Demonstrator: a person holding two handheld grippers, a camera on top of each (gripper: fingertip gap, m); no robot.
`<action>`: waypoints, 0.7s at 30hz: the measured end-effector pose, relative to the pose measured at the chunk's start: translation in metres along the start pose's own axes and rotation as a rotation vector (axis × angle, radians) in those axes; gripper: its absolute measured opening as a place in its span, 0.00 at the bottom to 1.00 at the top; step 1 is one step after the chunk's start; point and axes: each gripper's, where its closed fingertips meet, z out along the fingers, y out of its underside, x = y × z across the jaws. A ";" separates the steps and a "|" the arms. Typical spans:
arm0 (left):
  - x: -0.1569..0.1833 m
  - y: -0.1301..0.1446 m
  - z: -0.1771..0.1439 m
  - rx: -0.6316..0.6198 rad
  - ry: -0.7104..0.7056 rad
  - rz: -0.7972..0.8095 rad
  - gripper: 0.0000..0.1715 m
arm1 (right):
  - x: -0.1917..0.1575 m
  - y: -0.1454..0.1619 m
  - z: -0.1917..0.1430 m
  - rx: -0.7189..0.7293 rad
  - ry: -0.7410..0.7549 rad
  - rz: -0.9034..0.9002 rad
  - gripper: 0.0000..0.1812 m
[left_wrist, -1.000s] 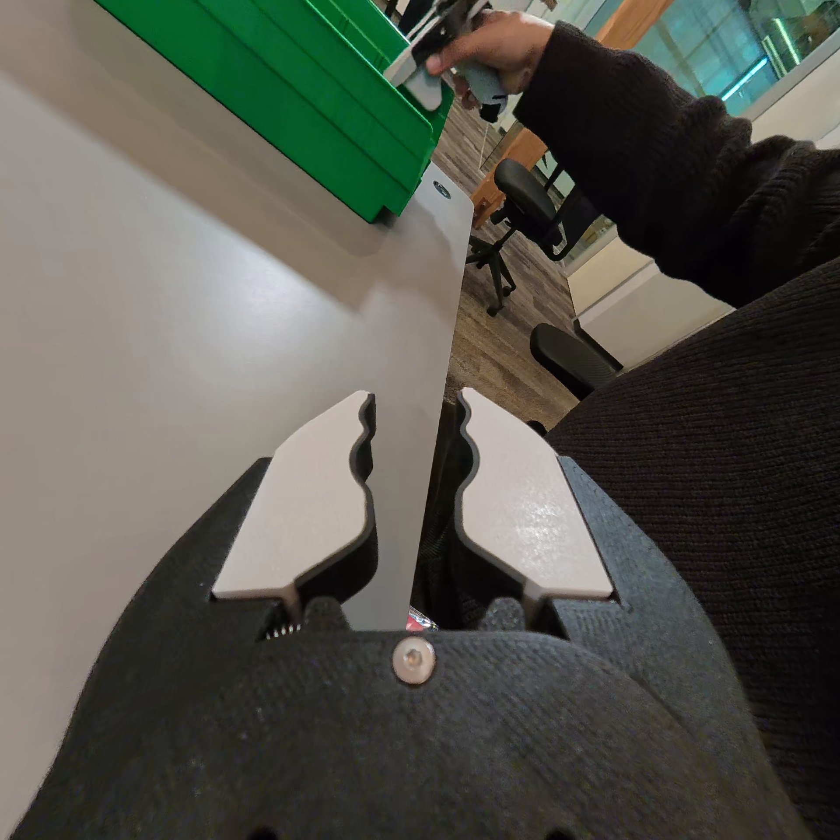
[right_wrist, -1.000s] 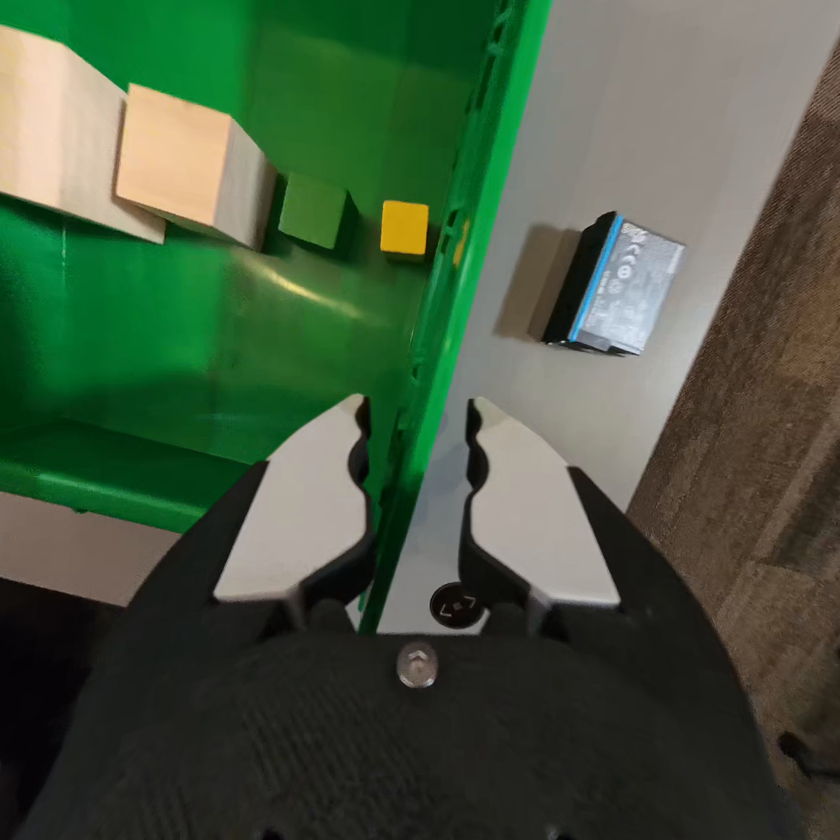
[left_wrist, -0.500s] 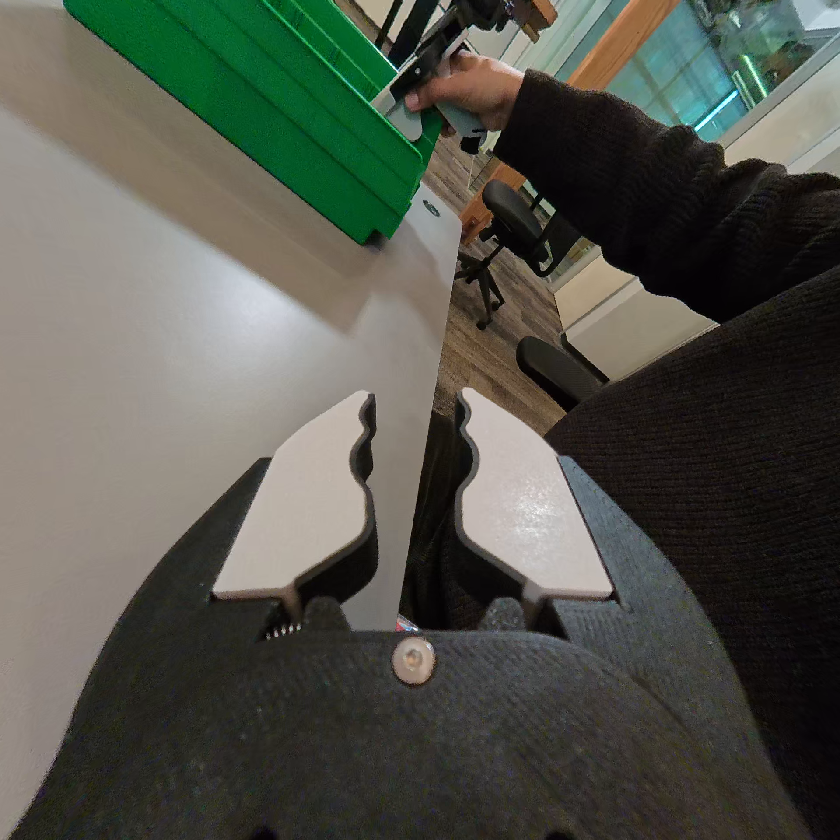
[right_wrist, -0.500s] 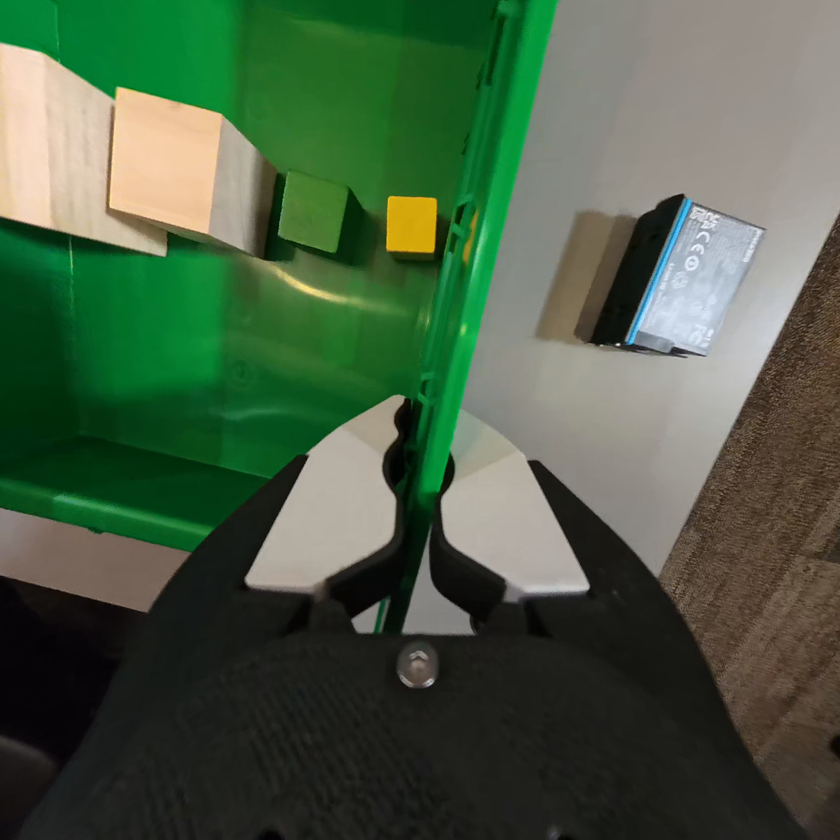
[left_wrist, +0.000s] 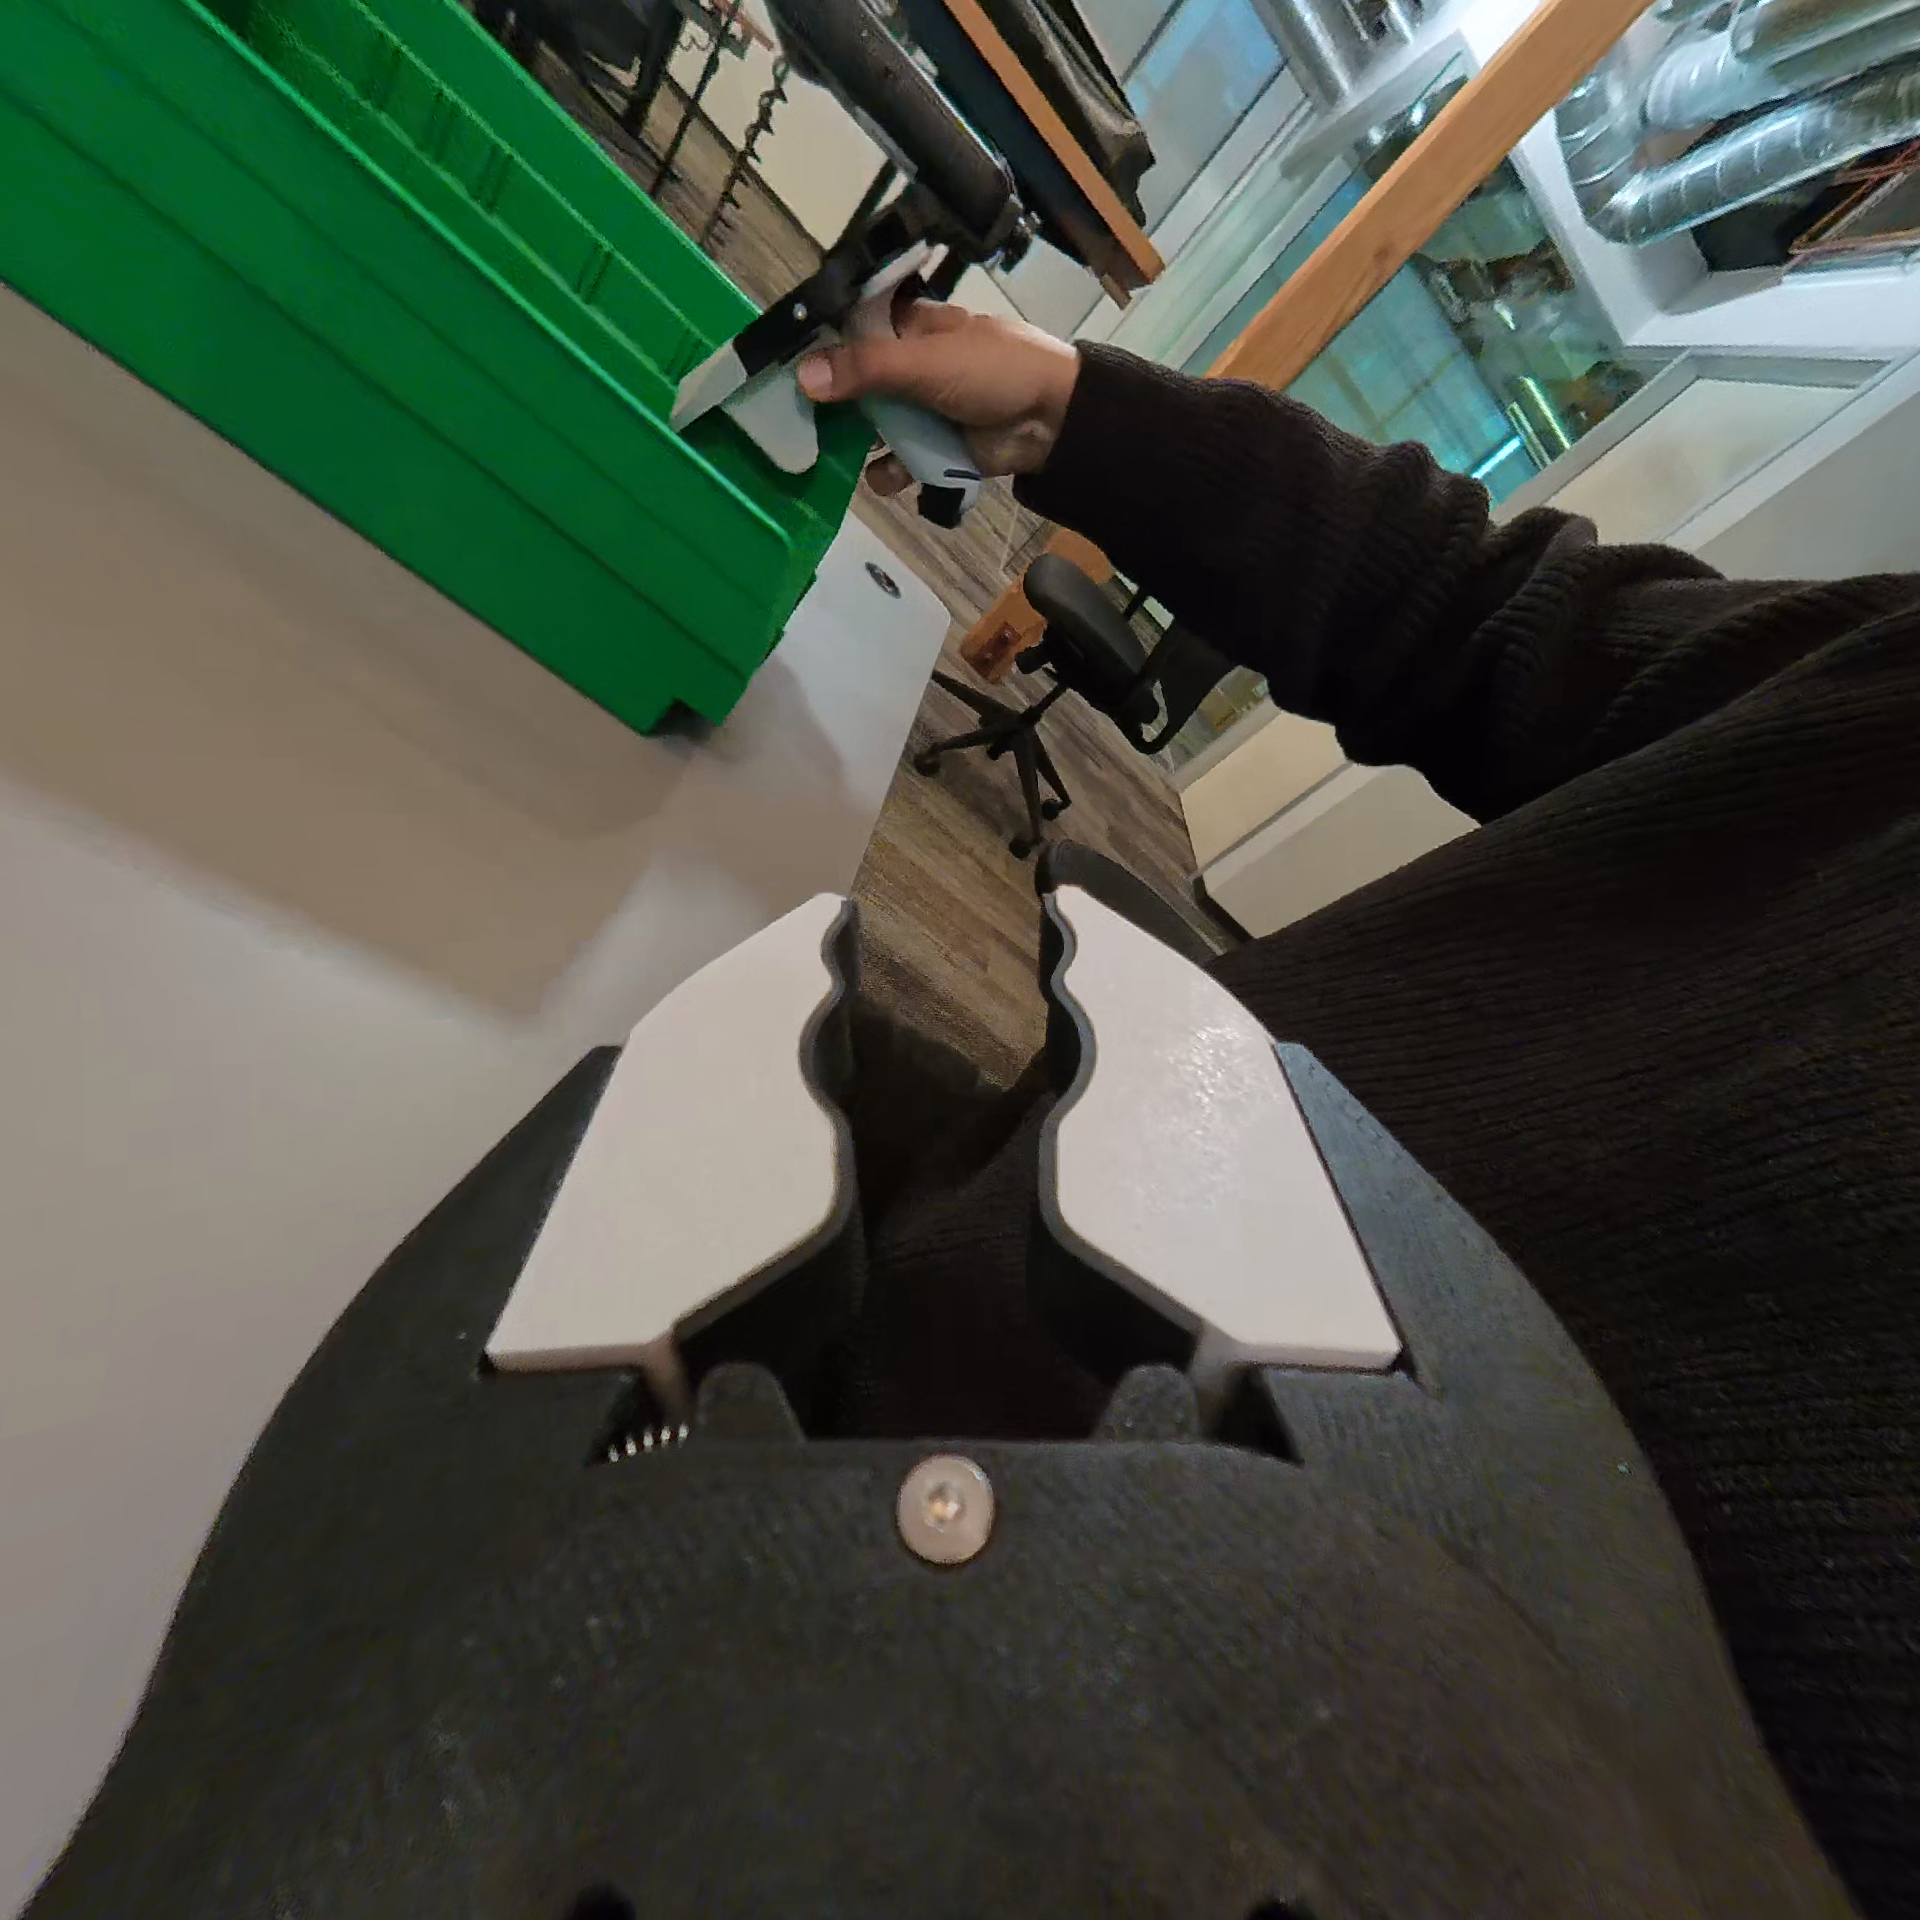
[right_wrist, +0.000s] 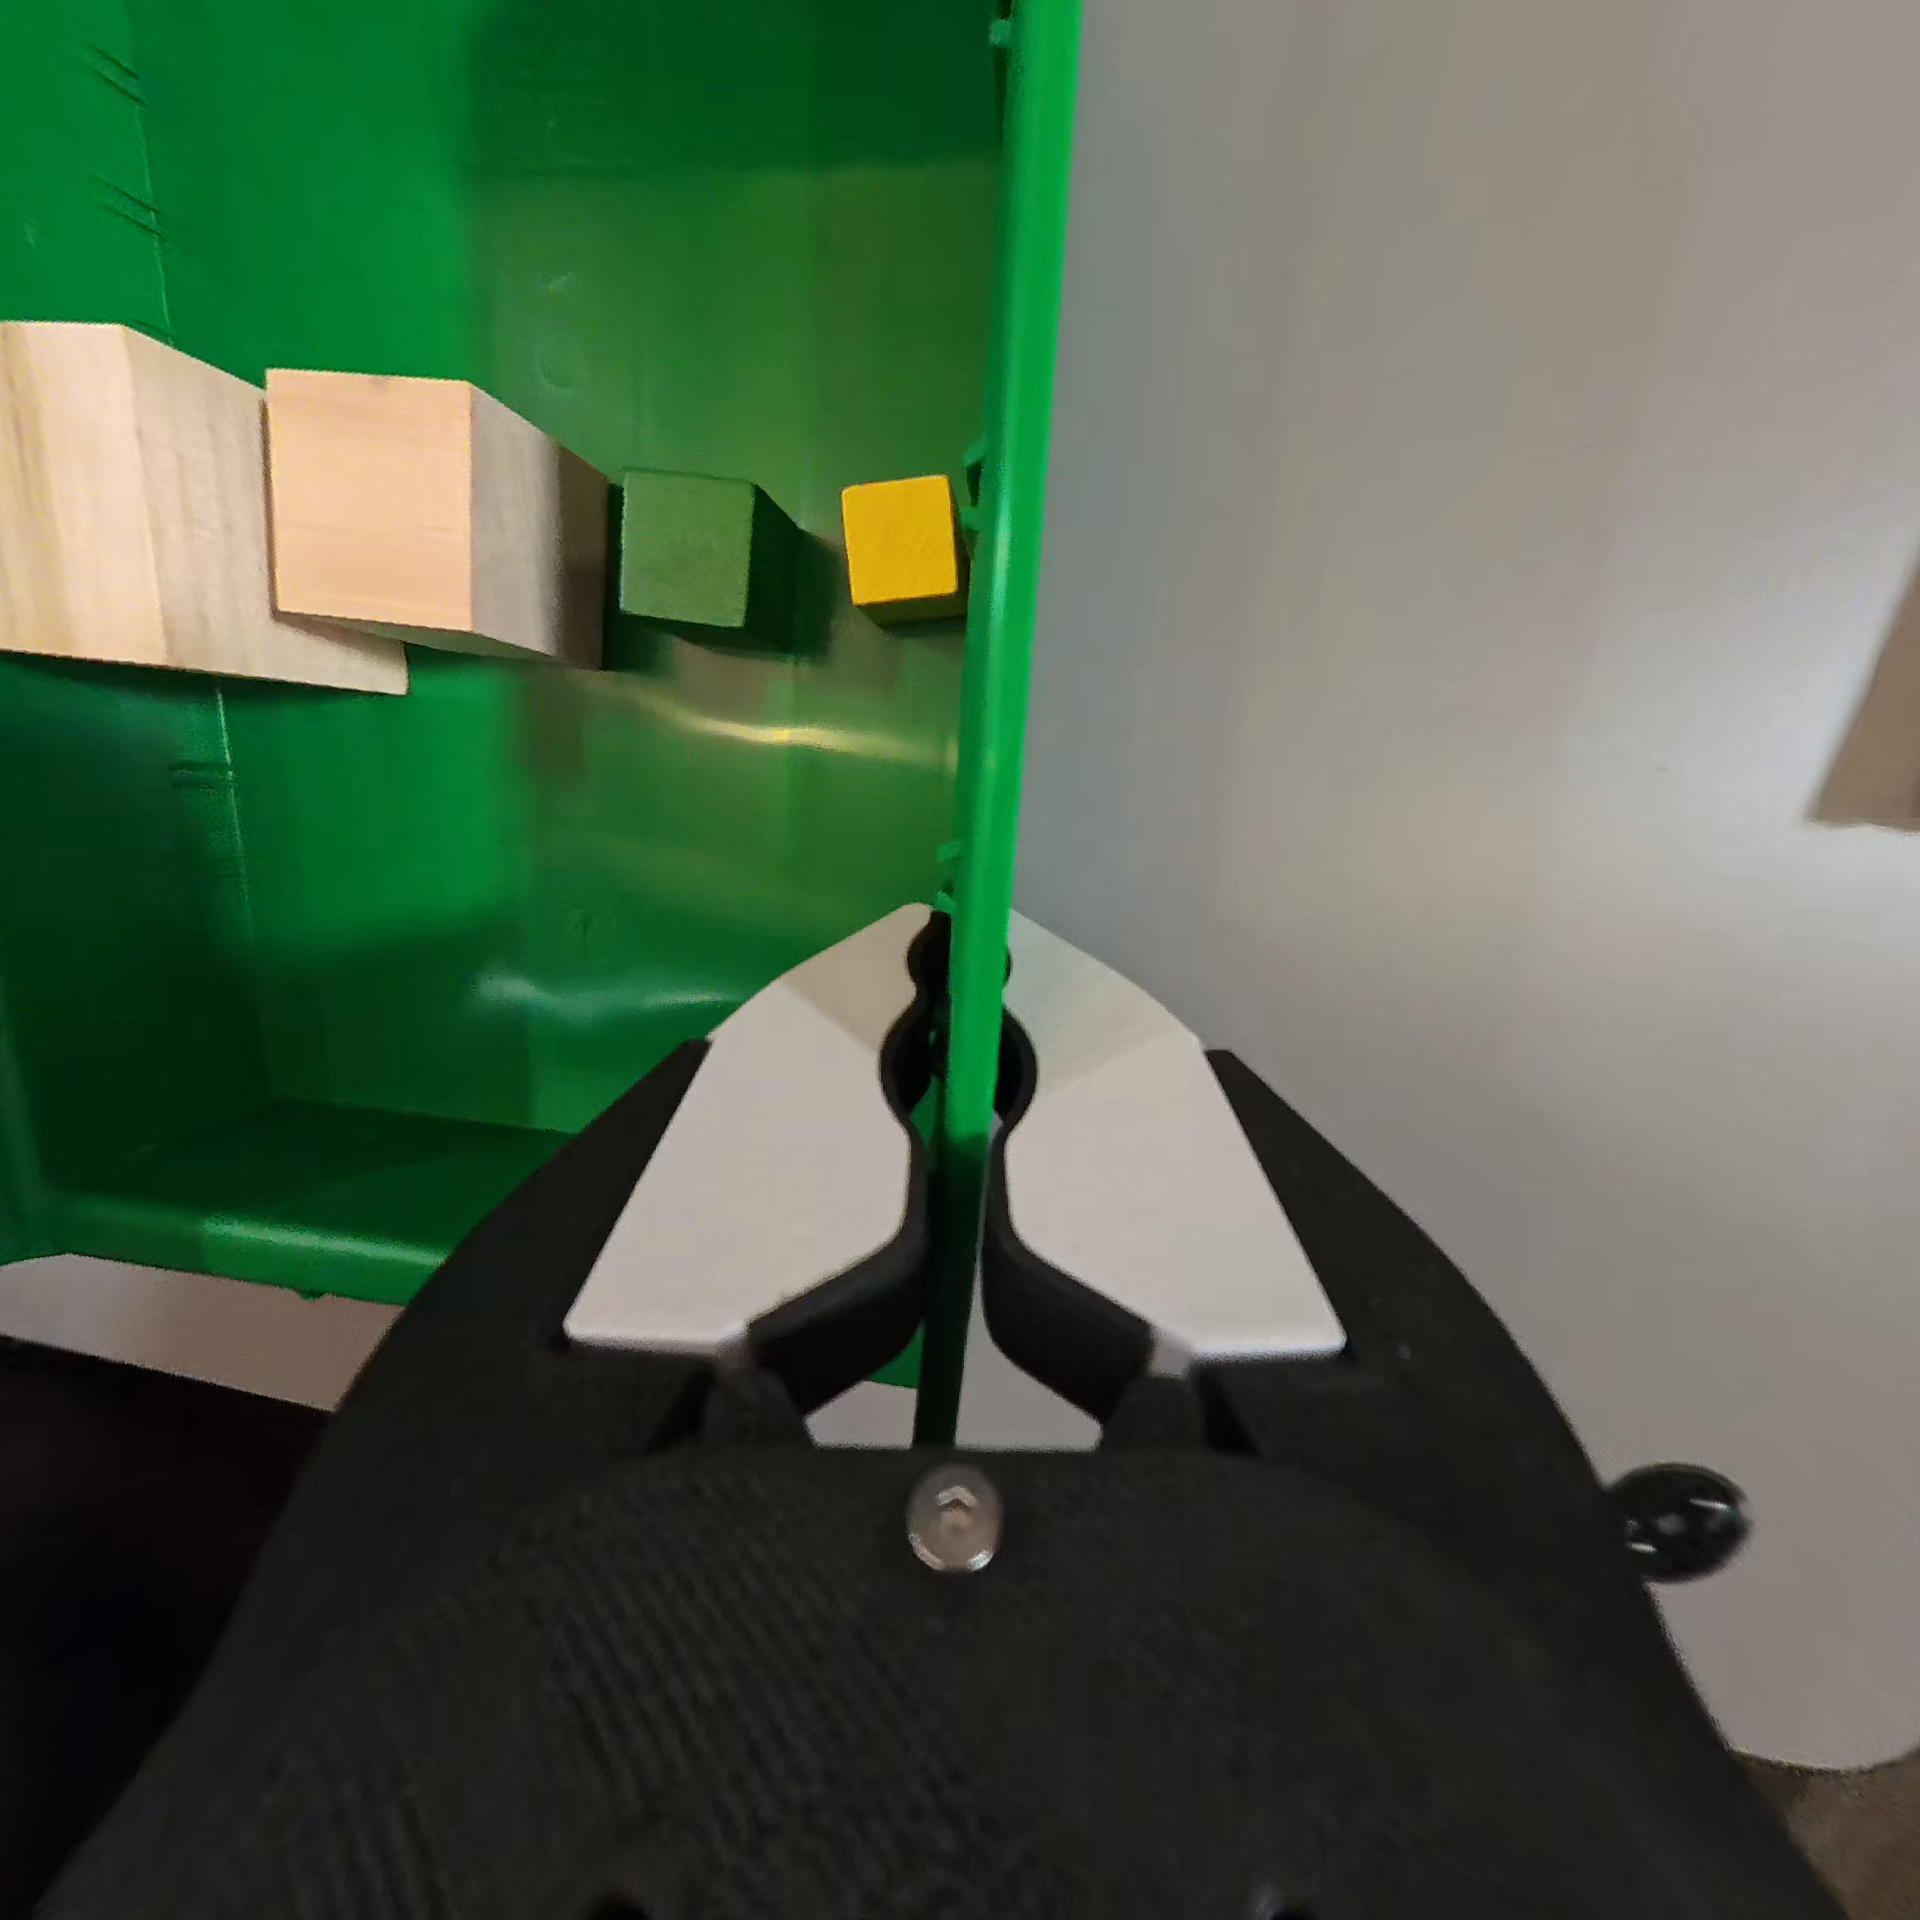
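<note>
My right gripper (right_wrist: 971, 925) is shut on the right side wall (right_wrist: 1013, 520) of a green plastic bin. Inside the bin lie two pale wooden blocks (right_wrist: 384, 509), a small green cube (right_wrist: 686, 545) and a small yellow cube (right_wrist: 900, 540) against the gripped wall. The left wrist view shows the same bin (left_wrist: 395, 343) on the white table with the right gripper (left_wrist: 743, 390) clamped on its rim, held by a hand. My left gripper (left_wrist: 948, 914) is open and empty, low at the table's front edge beside a black sweater.
The white table (right_wrist: 1455, 623) lies to the right of the bin, with a black round fitting (right_wrist: 1681, 1522) near its corner. Beyond the table edge are wood floor and a black office chair (left_wrist: 1091, 644). A person's black sleeve (left_wrist: 1403, 582) reaches across to the bin.
My right gripper closed on the bin wall and the view swung, so the black battery pack left the frame. My left gripper drifted off the table edge and stays open.
</note>
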 end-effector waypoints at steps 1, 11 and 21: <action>0.003 0.002 -0.005 0.009 -0.012 0.007 0.19 | -0.010 -0.002 0.001 0.001 0.006 -0.008 0.03; 0.000 -0.002 -0.067 0.149 -0.192 -0.027 0.20 | -0.144 -0.020 0.024 -0.001 -0.010 -0.029 0.03; -0.027 -0.028 -0.140 0.258 -0.536 0.106 0.21 | -0.284 -0.032 0.051 0.000 -0.084 -0.088 0.05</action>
